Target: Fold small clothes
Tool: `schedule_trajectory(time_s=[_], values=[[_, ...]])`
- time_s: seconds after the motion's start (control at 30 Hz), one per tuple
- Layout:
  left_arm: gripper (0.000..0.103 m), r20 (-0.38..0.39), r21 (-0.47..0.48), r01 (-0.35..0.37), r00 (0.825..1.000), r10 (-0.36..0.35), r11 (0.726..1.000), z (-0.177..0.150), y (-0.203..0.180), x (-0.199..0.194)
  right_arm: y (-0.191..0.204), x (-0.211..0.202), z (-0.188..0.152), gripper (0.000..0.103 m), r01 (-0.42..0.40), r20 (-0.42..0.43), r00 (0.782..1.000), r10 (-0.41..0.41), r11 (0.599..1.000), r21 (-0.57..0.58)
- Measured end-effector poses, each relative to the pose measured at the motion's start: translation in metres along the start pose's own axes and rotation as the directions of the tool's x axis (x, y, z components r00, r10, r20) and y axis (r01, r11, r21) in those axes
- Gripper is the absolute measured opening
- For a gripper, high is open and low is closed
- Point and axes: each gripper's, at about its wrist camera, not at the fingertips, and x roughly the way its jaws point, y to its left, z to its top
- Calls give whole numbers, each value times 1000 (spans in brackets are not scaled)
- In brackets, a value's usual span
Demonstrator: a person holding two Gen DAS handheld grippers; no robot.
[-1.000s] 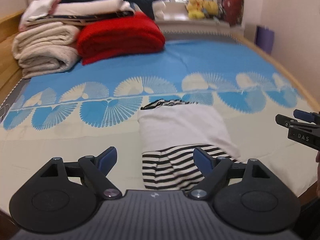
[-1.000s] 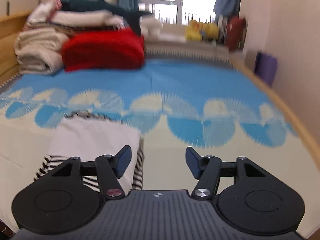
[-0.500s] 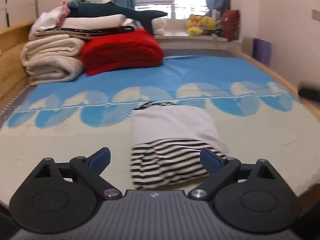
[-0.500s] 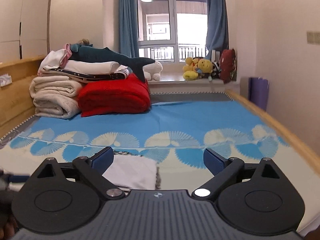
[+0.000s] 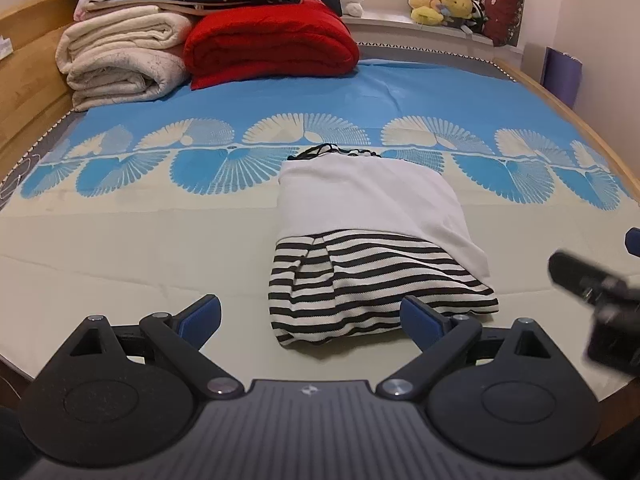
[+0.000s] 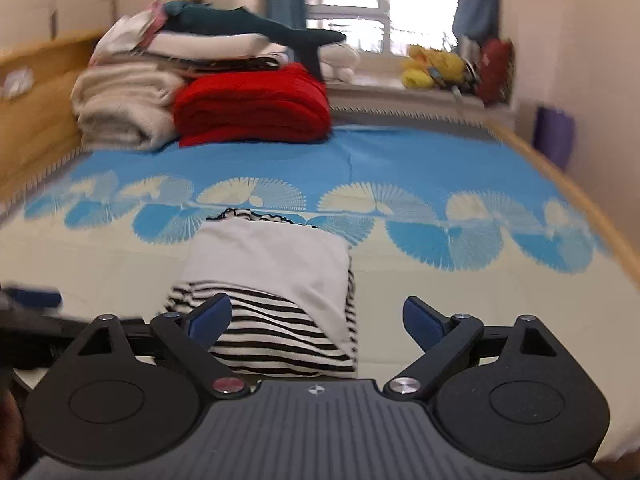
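A small folded garment (image 5: 372,236), white on top with black-and-white stripes at the near end, lies flat on the bed. It also shows in the right wrist view (image 6: 272,280). My left gripper (image 5: 310,316) is open and empty, just short of the garment's near striped edge. My right gripper (image 6: 318,316) is open and empty, hovering over the garment's near right corner. The right gripper appears blurred at the right edge of the left wrist view (image 5: 592,284). The left gripper shows blurred at the left edge of the right wrist view (image 6: 28,308).
The bed has a blue and cream patterned sheet (image 5: 360,92). Folded cream blankets (image 5: 120,60) and a red blanket (image 5: 272,44) are stacked at the far left by the wooden headboard. Stuffed toys (image 5: 440,8) sit on the windowsill. The bed's wooden edge (image 5: 560,112) runs along the right.
Both grippers tilted back down toward the bed after lifting. The right gripper has come back over the garment. The garment lies as before, untouched.
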Motion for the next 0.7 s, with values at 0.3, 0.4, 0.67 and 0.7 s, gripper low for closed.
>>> schedule_trajectory(time_s=[0.3,0.4,0.67,0.7], values=[[98,-57,-11,19,998,-20,1000,-1,-8,12,4,9,4,93,2,-6,1000,-2,1000,-6],[98,-70,-13,25,997,-25,1000,-2,-8,14,4,10,3,93,-2,-17,1000,2,1000,-6],[98,-96,-56,30,995,-35,998,-3,2,17,3,12,3,94,-1,-29,1000,1,1000,16],[98,-100,-62,30,994,-36,998,-3,2,18,3,13,3,94,0,-29,1000,1,1000,19]])
